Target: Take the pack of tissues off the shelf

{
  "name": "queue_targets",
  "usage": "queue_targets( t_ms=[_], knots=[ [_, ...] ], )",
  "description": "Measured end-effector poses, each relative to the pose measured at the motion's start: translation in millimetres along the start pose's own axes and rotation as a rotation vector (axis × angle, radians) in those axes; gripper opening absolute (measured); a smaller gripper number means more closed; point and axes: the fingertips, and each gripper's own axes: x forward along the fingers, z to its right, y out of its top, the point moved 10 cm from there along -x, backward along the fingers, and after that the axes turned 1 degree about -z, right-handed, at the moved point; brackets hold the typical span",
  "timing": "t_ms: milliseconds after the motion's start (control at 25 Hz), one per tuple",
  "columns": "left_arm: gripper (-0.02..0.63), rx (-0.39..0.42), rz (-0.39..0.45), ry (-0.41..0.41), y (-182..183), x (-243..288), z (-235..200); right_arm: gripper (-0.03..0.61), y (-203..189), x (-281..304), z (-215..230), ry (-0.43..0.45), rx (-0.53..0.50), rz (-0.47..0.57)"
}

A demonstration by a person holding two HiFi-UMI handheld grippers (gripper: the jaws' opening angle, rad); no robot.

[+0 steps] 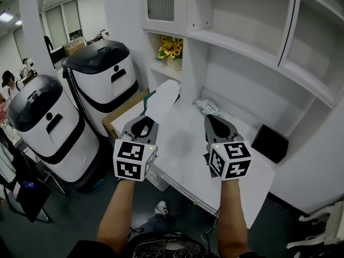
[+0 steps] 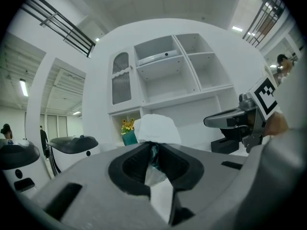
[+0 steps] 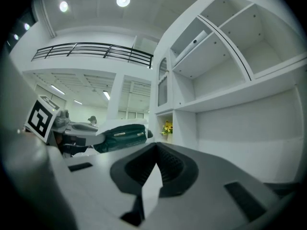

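Jaws of the left gripper (image 1: 149, 121) are clamped on one end of the pack of tissues (image 1: 162, 99), which sticks up at the centre of the head view, above the white counter (image 1: 183, 144). The right gripper (image 1: 212, 118) has its jaws together on nothing. A pot (image 1: 175, 63) in the upper-centre shelf niche holds yellow flowers (image 1: 171, 46). White bins (image 1: 102, 85) at left have their black lids down.
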Motion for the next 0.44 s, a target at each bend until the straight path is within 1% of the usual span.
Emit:
queue_targets(
  t_ms=[280, 440],
  knots=[
    [0.064, 0.000, 0.009, 0.017, 1.4, -13.0, -3.4, 0.003, -0.1, -9.4, -3.2, -0.009, 0.002, 0.002],
    [0.064, 0.000, 0.008, 0.011, 0.4, -15.8, -3.5, 0.003, -2.1, -10.0, -8.2, -0.005, 0.006, -0.002]
  ],
)
